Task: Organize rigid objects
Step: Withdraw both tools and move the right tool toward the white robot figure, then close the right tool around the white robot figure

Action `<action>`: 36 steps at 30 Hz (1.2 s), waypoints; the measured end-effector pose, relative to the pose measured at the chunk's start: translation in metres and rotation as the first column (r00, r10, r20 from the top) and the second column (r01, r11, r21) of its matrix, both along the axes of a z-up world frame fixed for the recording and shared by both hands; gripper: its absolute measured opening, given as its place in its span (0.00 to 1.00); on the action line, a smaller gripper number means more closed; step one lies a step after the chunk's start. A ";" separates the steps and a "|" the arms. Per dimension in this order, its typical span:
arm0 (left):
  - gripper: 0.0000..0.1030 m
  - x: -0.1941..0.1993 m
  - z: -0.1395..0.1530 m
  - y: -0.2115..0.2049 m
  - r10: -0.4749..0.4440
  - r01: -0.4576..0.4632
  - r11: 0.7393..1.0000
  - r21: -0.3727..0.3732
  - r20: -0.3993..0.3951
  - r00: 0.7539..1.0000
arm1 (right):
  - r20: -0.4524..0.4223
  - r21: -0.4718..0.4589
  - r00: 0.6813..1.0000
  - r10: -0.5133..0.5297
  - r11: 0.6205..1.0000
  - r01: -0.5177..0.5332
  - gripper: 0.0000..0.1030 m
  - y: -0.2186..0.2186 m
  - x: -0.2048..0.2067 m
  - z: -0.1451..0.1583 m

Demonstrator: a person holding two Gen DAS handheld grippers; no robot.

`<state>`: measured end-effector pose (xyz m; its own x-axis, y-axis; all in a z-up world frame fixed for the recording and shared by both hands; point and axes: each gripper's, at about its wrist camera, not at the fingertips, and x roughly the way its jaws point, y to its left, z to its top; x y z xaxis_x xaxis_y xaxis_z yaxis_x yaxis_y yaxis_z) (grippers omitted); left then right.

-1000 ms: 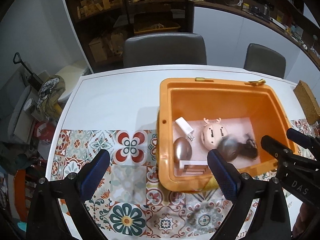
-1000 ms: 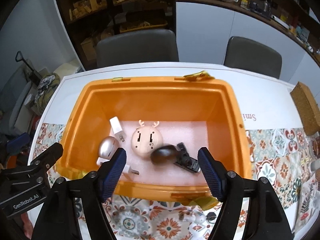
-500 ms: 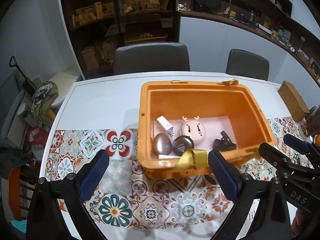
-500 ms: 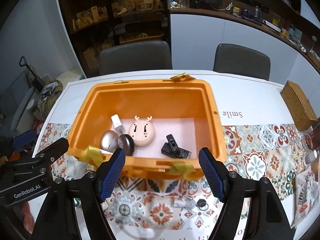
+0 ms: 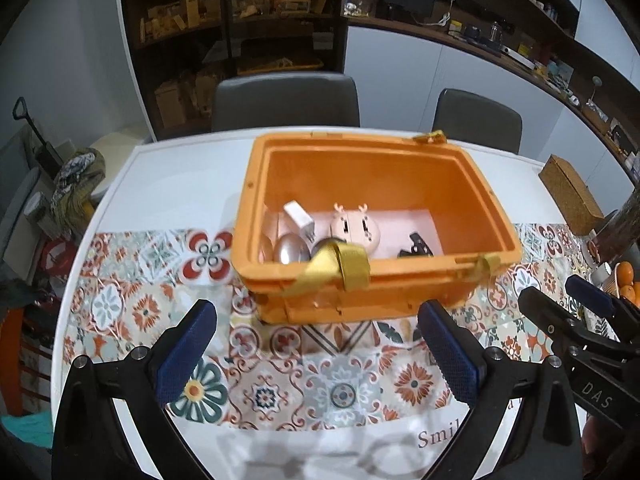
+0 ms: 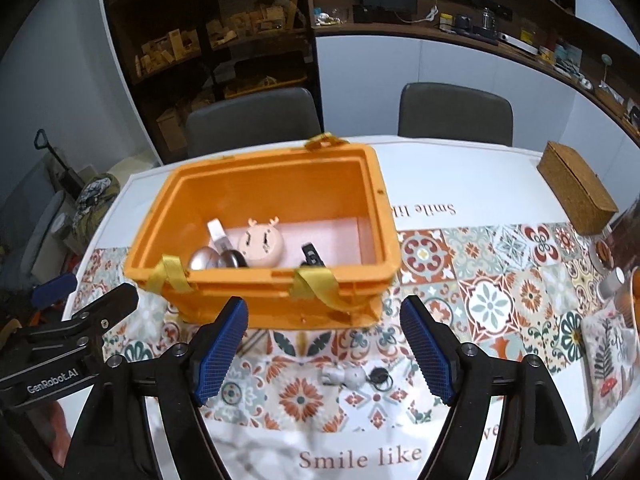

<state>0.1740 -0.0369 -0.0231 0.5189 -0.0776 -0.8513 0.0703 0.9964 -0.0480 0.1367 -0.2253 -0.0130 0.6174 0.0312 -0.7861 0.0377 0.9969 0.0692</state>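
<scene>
Orange plastic, open-topped: the crate stands on the table, its near wall overlapping the far edge of the patterned tile cloth. Yellow tape strips hang over the near rim in two places.

Contents, all lying toward the crate's left and near side on a pale pink liner:
- a white plug adapter, tilted, beside the left wall;
- a silver egg-shaped item, touching the near wall;
- a dark round item, just beside the silver one and partly hidden by the rim;
- a pink round case with antlers, toward the middle;
- a small black clip-like part, apart from the rest, to the right.

The right half of the crate floor is bare liner.

The left hand-held gripper hangs released, jaws spread wide, nothing between the pads, short of the crate's near wall. The right hand-held gripper is likewise released with nothing between its pads; its jaws have just been opening further. Both hang above the cloth, clear of the crate.

On the cloth just in front of the right hand-held gripper lies a small grey-and-black item, too small to identify. A woven box stands well apart at the table's right edge. Bare white tabletop borders the crate on its left and far sides.
</scene>
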 end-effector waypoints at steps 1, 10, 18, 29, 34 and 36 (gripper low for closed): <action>1.00 -0.001 -0.002 -0.001 -0.001 0.001 1.000 -0.002 -0.005 1.000 | -0.003 -0.003 1.000 0.001 1.000 -0.001 0.76 -0.001 -0.002 -0.003; 1.00 -0.011 -0.037 -0.004 0.023 -0.022 1.000 0.008 -0.068 0.997 | -0.061 0.007 0.998 0.011 1.000 -0.011 0.76 -0.004 -0.010 -0.040; 1.00 -0.015 -0.066 -0.004 0.053 -0.047 0.998 0.043 -0.124 0.991 | -0.103 0.020 0.995 0.019 1.000 -0.017 0.76 -0.004 -0.011 -0.069; 1.00 -0.013 -0.106 -0.008 0.067 -0.058 0.997 0.053 -0.209 0.976 | -0.131 0.037 0.989 0.072 0.997 -0.068 0.74 0.000 -0.006 -0.105; 1.00 -0.011 -0.117 -0.011 0.079 -0.064 0.995 0.074 -0.219 0.973 | -0.166 0.042 0.984 0.066 0.997 -0.059 0.70 -0.003 0.002 -0.124; 1.00 -0.010 -0.120 -0.014 0.078 -0.059 0.994 0.089 -0.219 0.973 | -0.182 0.046 0.981 0.060 0.998 -0.052 0.68 -0.005 0.006 -0.131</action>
<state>0.1642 -0.0504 -0.1432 0.3177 0.0257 -0.9479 -0.0015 0.9996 0.0266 0.1430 -0.2299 -0.1440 0.4592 0.0964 -0.8831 -0.0025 0.9942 0.1072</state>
